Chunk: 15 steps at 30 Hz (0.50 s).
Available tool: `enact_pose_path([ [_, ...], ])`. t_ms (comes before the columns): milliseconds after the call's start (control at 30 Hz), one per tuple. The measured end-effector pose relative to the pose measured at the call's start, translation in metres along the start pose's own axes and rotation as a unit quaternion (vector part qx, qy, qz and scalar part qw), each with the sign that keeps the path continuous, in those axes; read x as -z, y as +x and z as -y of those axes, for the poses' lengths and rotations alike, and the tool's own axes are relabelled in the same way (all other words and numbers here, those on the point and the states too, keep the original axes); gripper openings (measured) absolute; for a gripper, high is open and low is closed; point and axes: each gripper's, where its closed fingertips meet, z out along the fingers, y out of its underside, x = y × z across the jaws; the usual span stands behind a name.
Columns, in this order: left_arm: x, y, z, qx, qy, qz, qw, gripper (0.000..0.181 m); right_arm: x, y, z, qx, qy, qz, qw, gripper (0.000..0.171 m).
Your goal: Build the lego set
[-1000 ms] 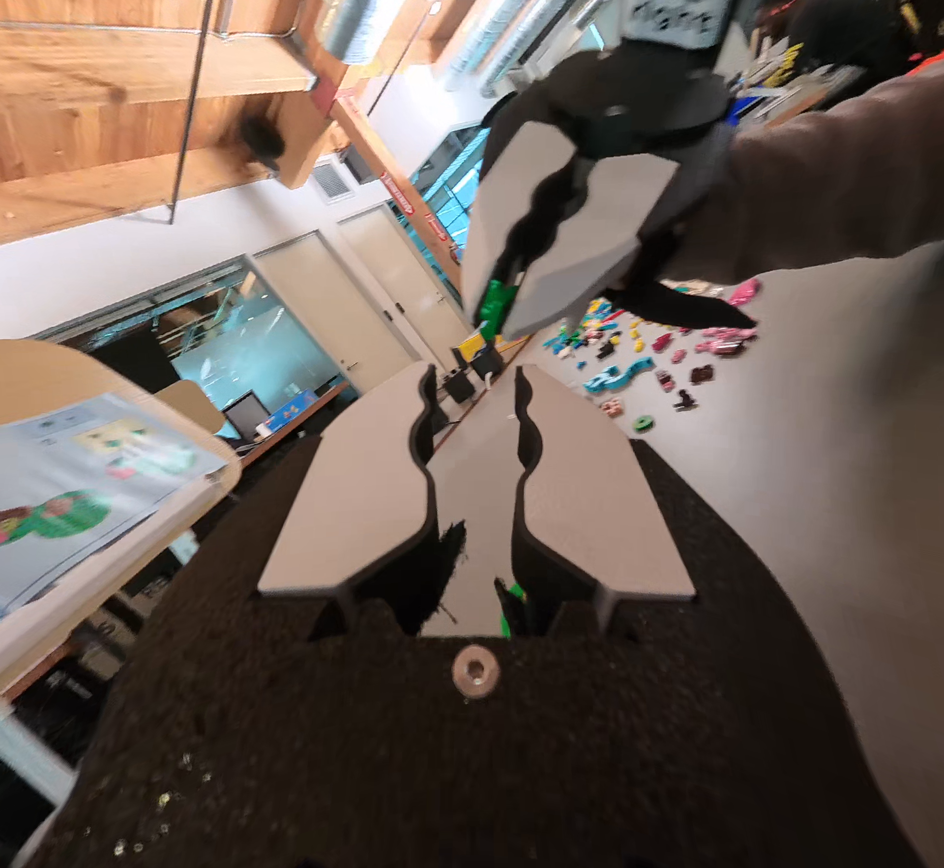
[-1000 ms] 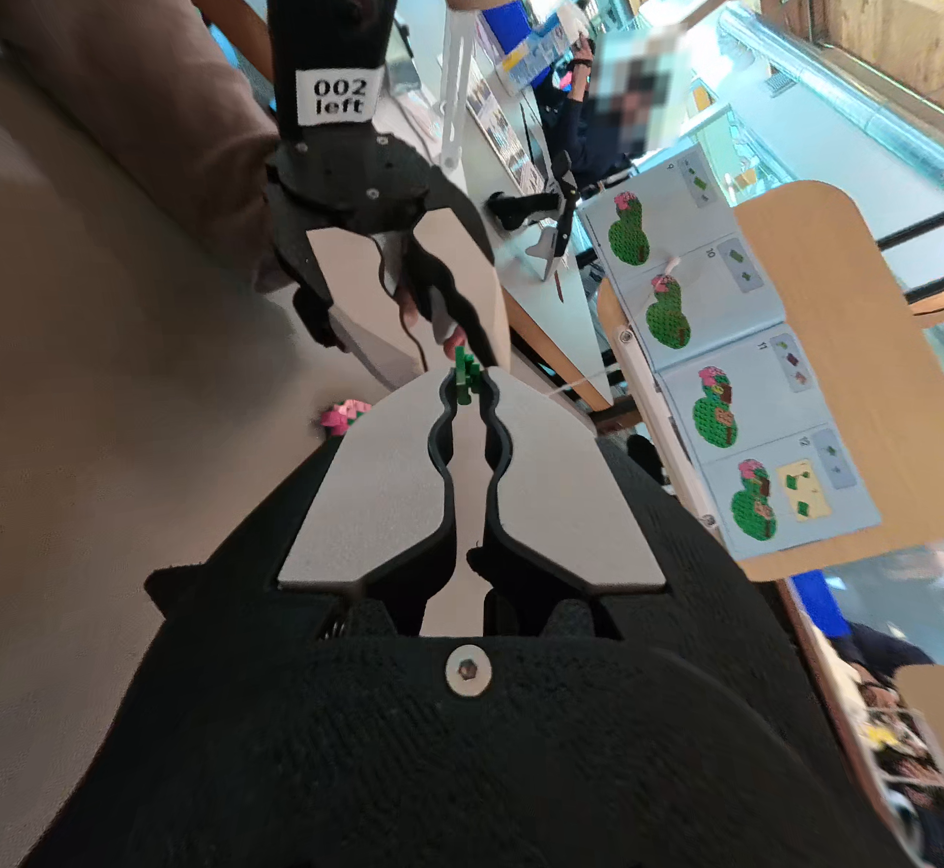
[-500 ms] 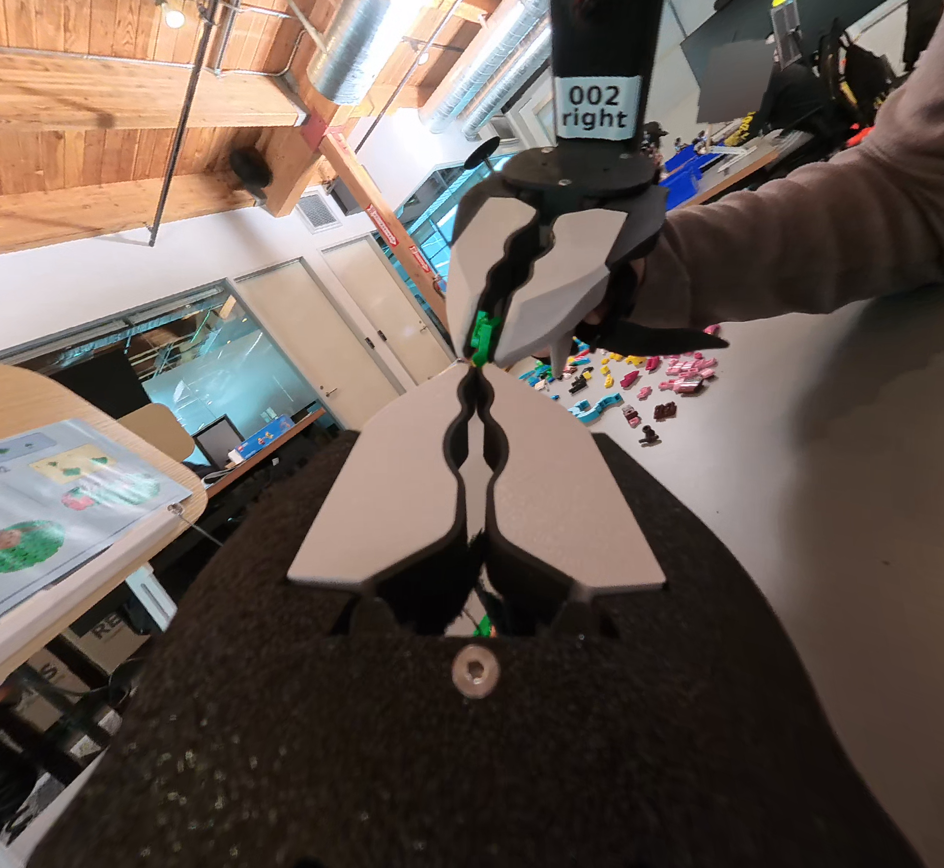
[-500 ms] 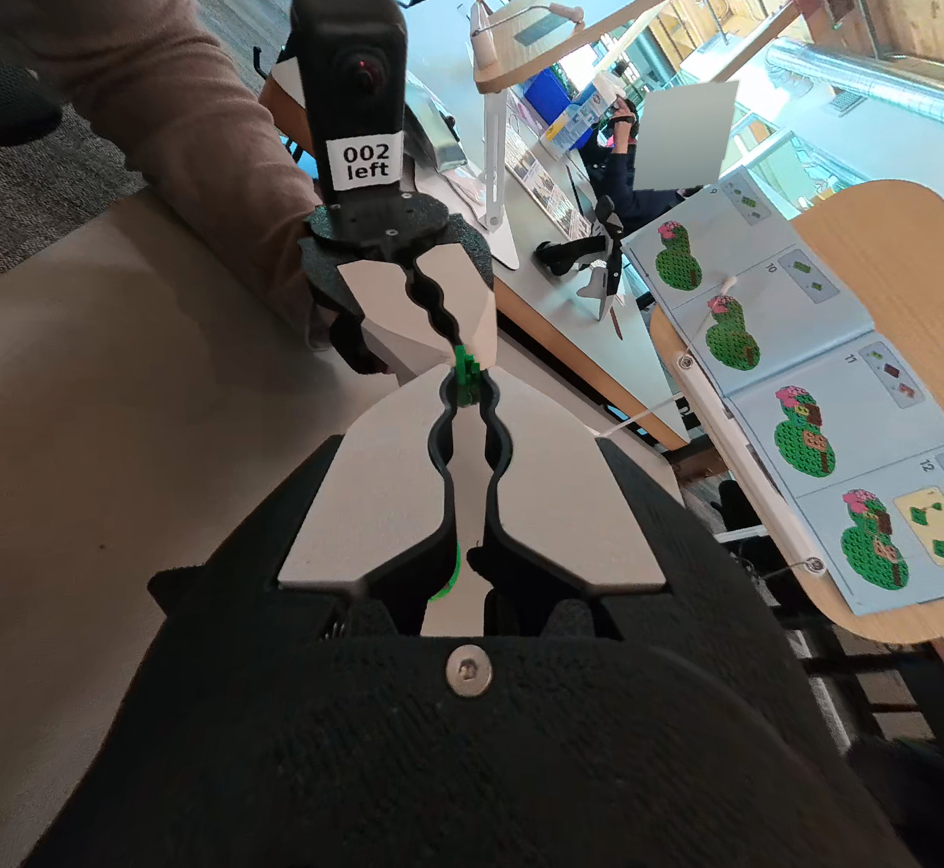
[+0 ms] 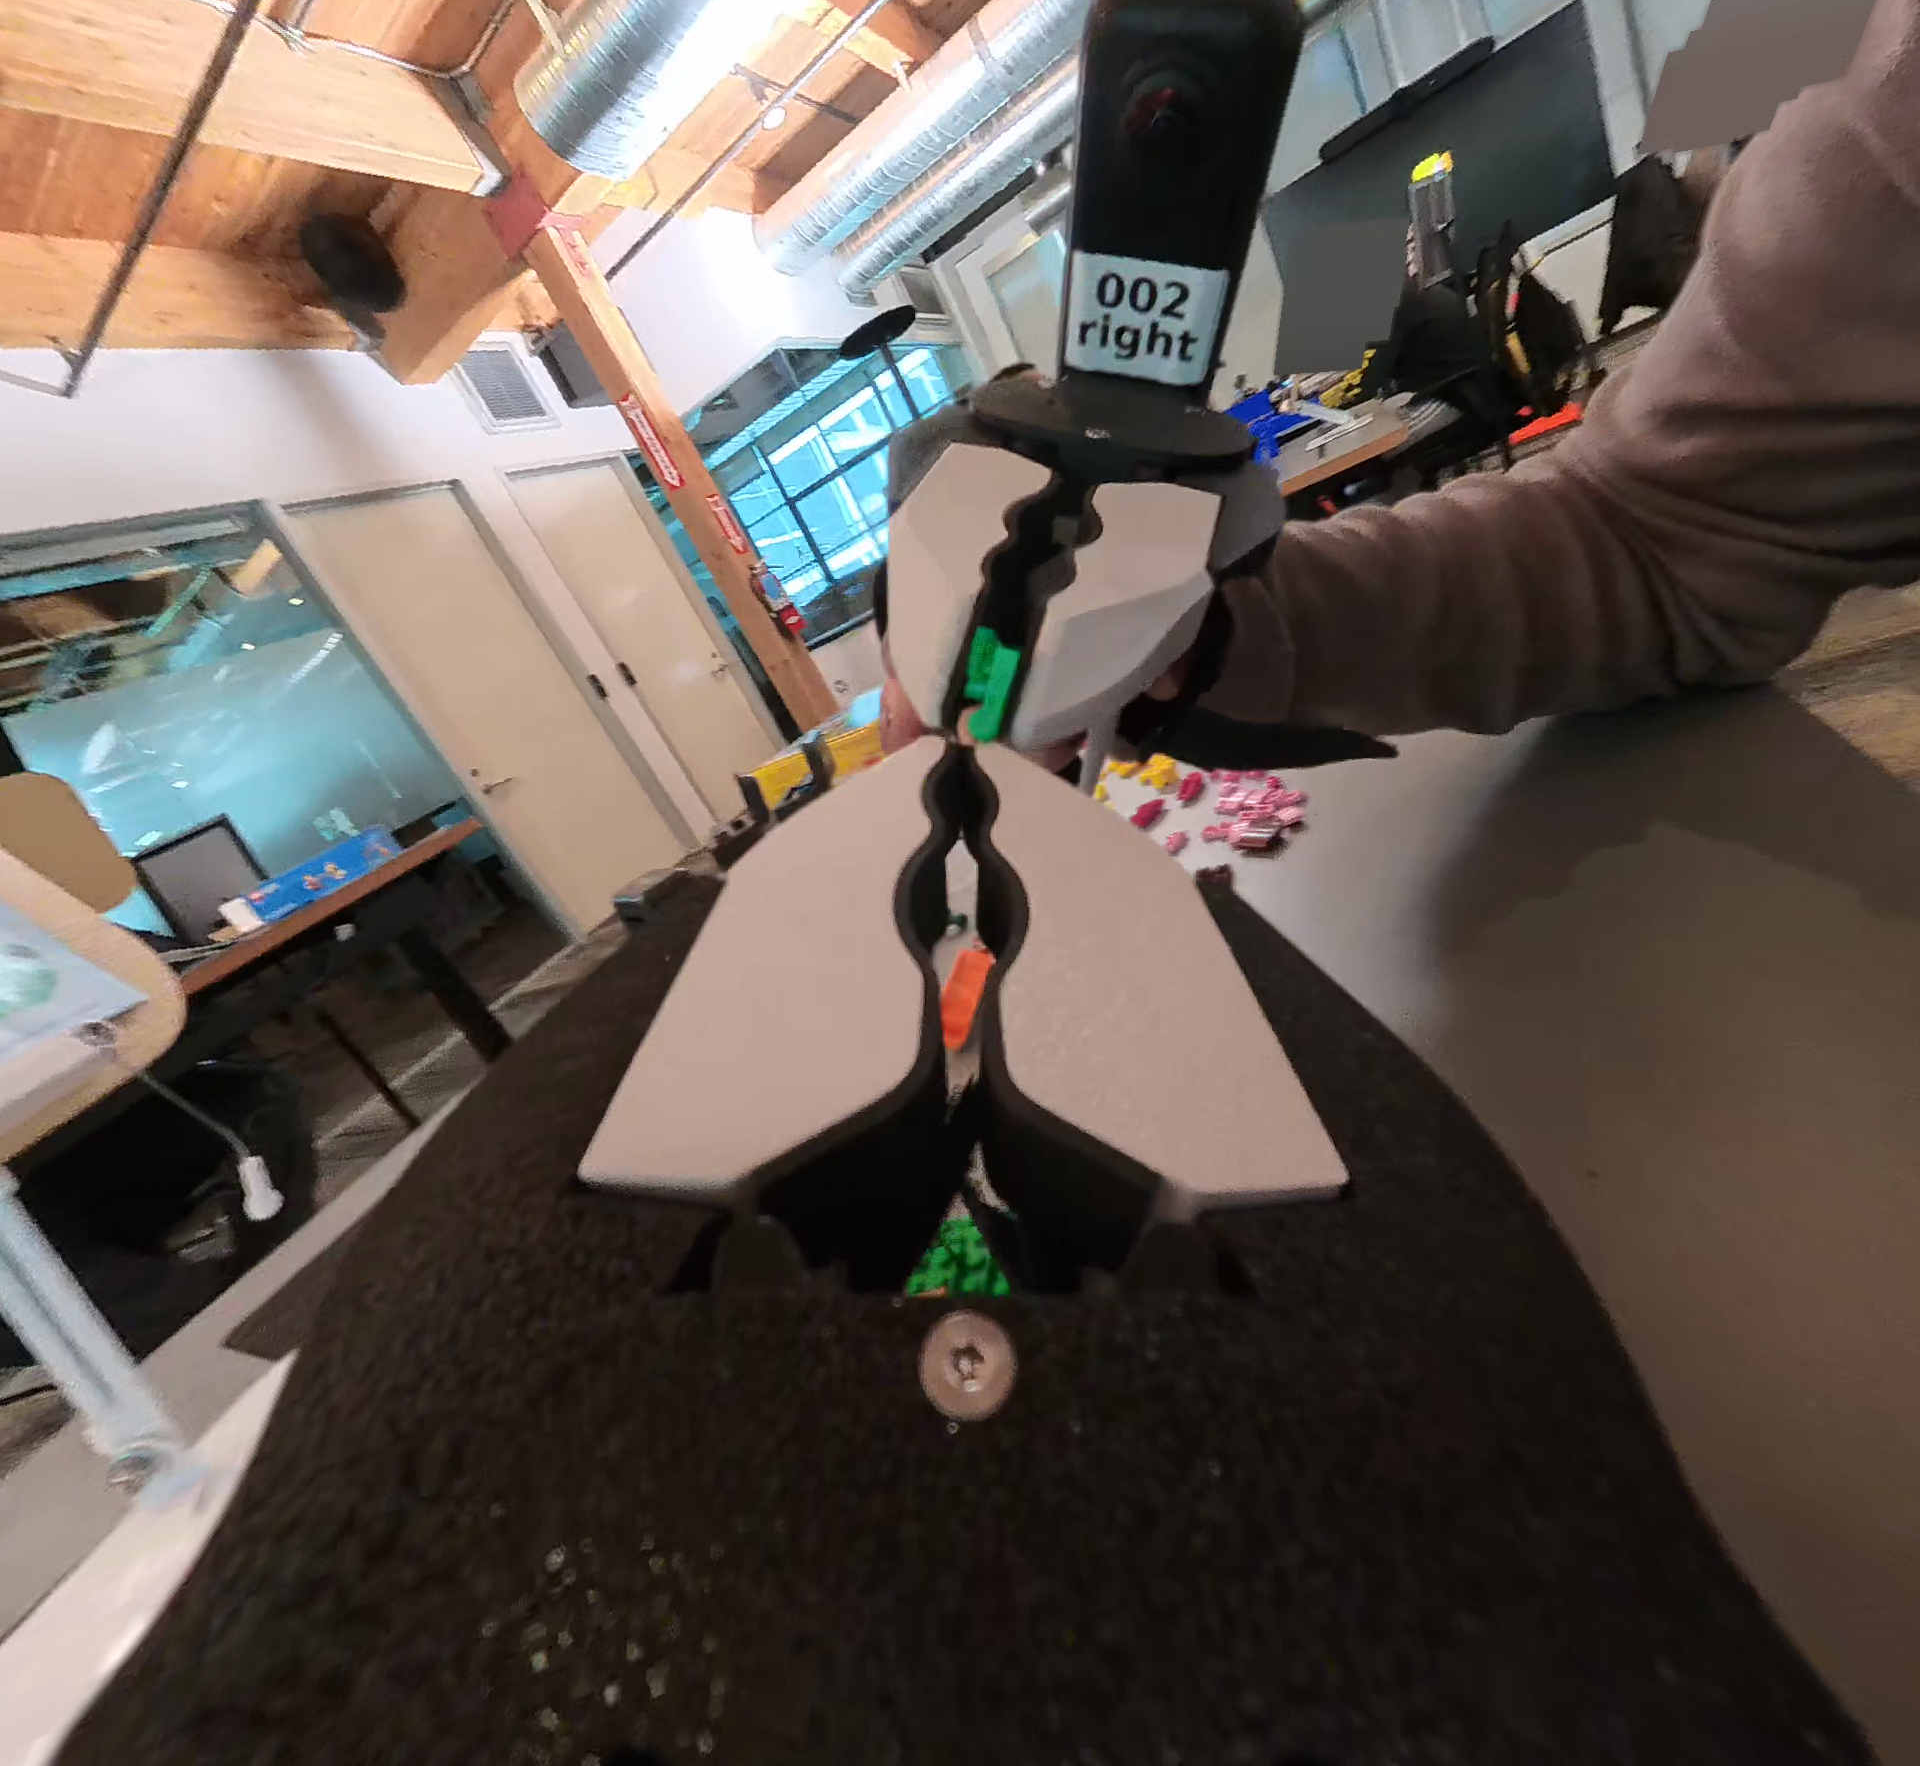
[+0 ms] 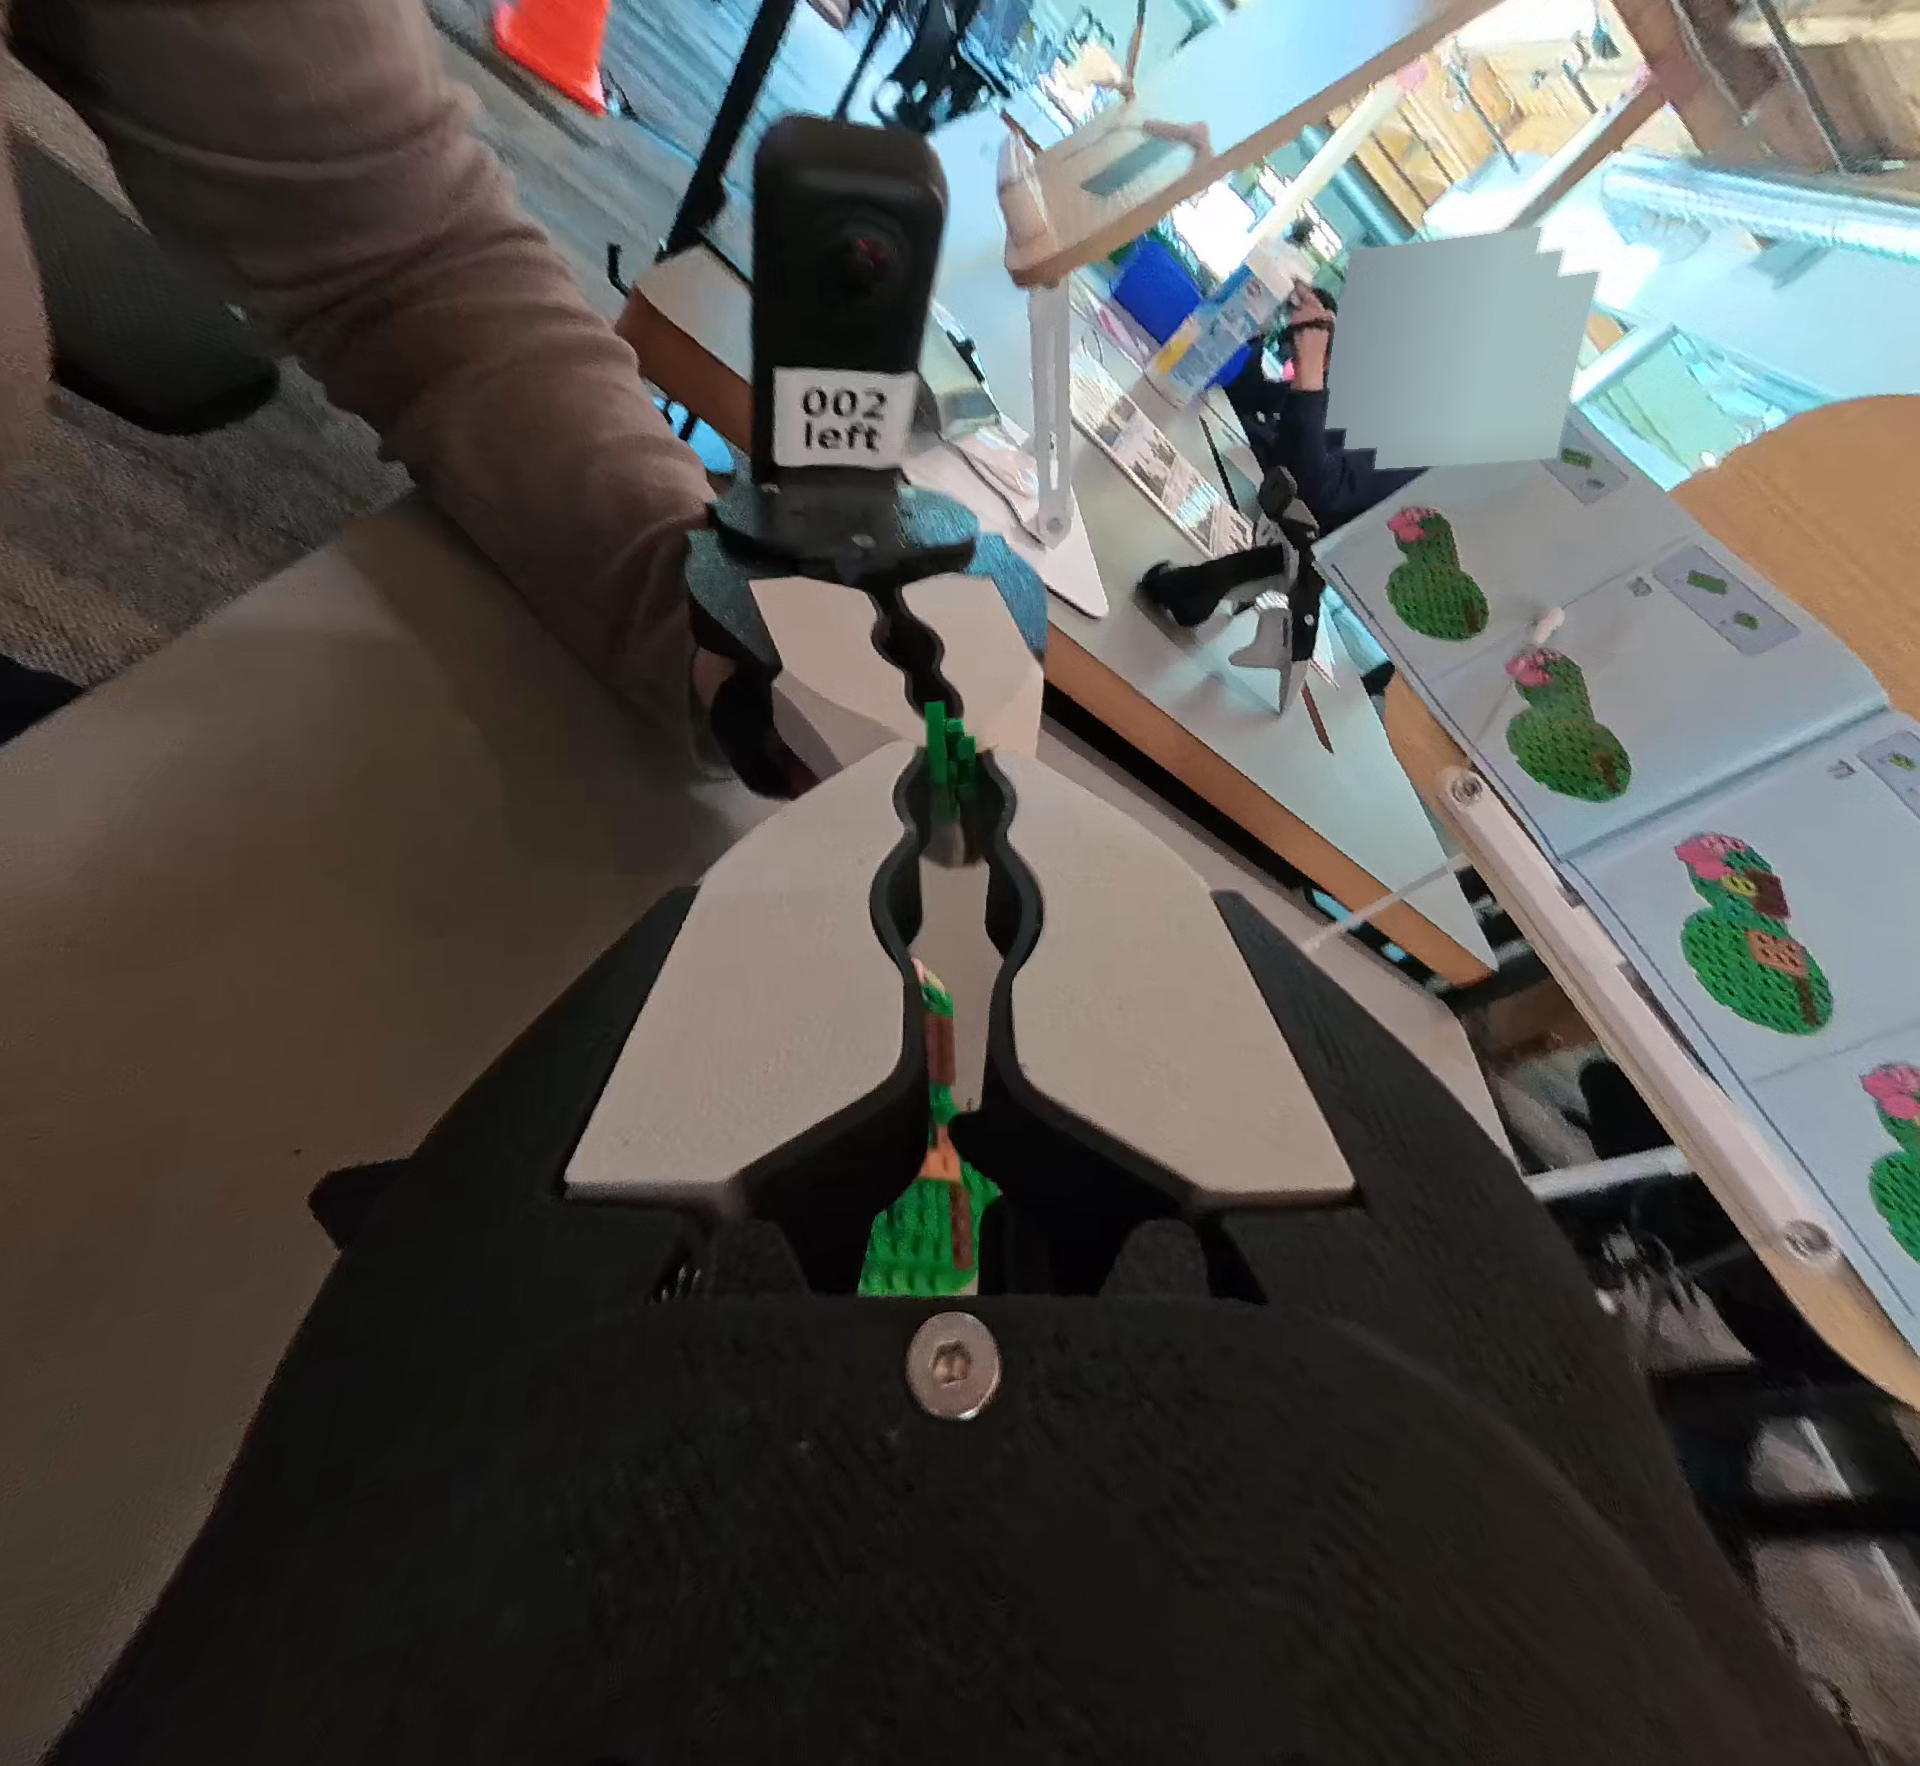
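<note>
The right gripper (image 6: pixel 951 786) is clamped on a small green lego piece (image 6: pixel 948 760), held above the bench (image 6: pixel 260 833). The left gripper (image 5: pixel 961 760), pinched to a sliver with nothing visibly between its fingers, meets it tip to tip. The green cactus build (image 6: pixel 925 1228) lies on the bench beneath; pink loose bricks (image 5: pixel 1247 802) lie farther off.

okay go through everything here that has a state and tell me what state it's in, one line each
left gripper: jaws shut, tips meeting the green piece.
right gripper: jaws shut on the green piece.
green piece: held in the air.
cactus model: part-built, lying on the table.
instruction booklet: open on its stand.
</note>
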Motion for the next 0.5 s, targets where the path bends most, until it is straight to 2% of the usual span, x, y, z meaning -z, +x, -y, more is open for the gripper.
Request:
enact_pose_path([
  [133, -0.001, 0.002, -0.005, 0.028, 0.000, -0.013, 1.000, 0.000, -0.009, -0.012, -0.001, 0.021, -0.002, 0.014, 1.000, 0.006],
  [233, 0.000, -0.006, -0.007, 0.034, -0.003, 0.009, 0.999, 0.000, -0.004, -0.005, -0.001, 0.014, 0.001, 0.003, 1.000, 0.007],
  [367, 0.002, -0.016, -0.016, -0.059, -0.038, 0.059, 0.996, 0.000, 0.004, 0.003, -0.007, 0.047, -0.019, -0.013, 0.999, 0.007],
  [400, 0.001, -0.013, -0.017, -0.086, -0.047, 0.056, 0.994, 0.011, 0.005, 0.003, -0.009, 0.067, -0.025, -0.019, 0.997, 0.006],
  [433, -0.001, -0.009, -0.019, -0.106, -0.054, 0.052, 0.991, 0.034, 0.006, 0.005, -0.009, 0.091, -0.027, -0.029, 0.995, 0.007],
  [500, -0.002, -0.008, -0.022, -0.138, -0.065, 0.061, 0.986, 0.040, 0.008, 0.006, -0.008, 0.143, -0.020, -0.048, 0.988, 0.006],
])
